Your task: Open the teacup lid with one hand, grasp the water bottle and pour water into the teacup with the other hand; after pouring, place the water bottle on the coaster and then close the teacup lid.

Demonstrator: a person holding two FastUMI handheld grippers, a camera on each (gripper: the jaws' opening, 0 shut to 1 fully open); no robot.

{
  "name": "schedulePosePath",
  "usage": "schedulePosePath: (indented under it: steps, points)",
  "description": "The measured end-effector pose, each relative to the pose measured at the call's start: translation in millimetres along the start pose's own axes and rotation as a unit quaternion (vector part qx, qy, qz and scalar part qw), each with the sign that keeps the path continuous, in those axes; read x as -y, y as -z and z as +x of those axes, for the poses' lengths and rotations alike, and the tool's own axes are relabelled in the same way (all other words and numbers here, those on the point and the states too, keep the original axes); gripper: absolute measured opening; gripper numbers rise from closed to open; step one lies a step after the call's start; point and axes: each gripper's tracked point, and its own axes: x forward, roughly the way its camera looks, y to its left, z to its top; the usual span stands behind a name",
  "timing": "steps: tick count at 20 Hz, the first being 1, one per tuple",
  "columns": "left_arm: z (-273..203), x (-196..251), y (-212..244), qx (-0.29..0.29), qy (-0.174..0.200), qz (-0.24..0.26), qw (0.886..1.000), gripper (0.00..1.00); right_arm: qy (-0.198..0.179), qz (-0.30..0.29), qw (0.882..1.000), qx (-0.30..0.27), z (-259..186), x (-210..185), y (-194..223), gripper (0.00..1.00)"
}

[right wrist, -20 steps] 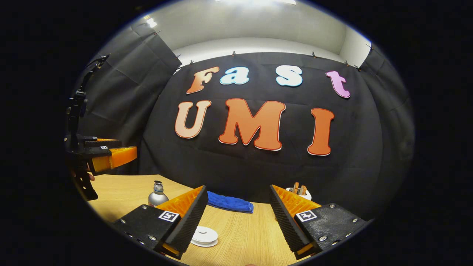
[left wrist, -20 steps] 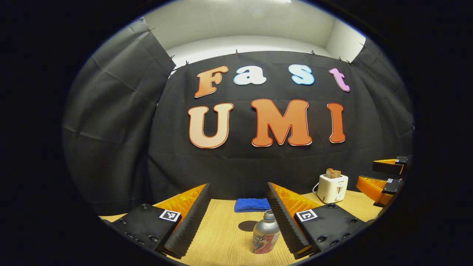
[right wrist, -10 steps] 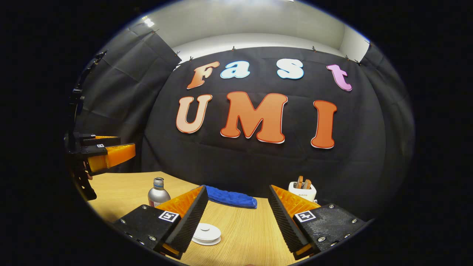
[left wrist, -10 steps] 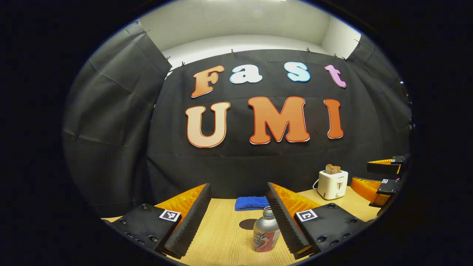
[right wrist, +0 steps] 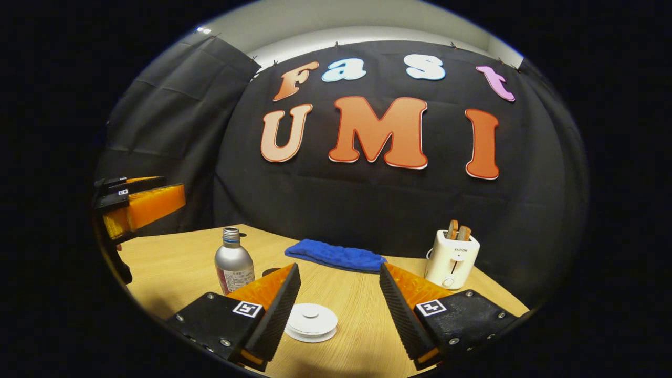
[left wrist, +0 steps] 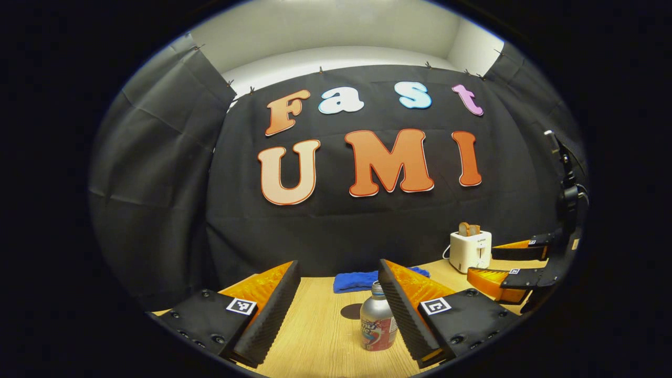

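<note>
Right gripper view: right gripper has dipped toward teacup lid, fingers spread; left gripper spread near bottle, no grasp yet

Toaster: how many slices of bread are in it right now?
2. Both slices stand side by side in the top of the white toaster, at the table's far right, beyond the right tool's fingers. Anything deeper inside is hidden.

Black cloth wall behind wooden table; pale wall above; white toaster at rear.
</note>
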Motion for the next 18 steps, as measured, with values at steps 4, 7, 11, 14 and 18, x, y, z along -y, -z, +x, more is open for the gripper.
schedulePosePath:
  steps: [4,7,11,14,18]
  points:
    - [0,-3,14,-0.017,-0.006,0.001,1.000,1.00,-0.007,-0.008,0.999,-0.039,17,-11,25,0.78]
    - [2,-7,22,-0.027,-0.012,0.002,1.000,0.95,-0.017,-0.015,0.998,-0.064,24,-19,43,0.69]
    - [4,-8,28,-0.035,-0.013,0.004,0.999,0.98,-0.030,-0.018,0.995,-0.088,29,-28,57,0.59]
    - [7,-7,32,-0.039,-0.013,0.002,0.999,1.00,-0.041,-0.022,0.993,-0.107,35,-36,69,0.53]
    - [7,-6,41,-0.049,-0.012,0.004,0.999,0.98,-0.050,-0.038,0.992,-0.111,37,-44,76,0.49]
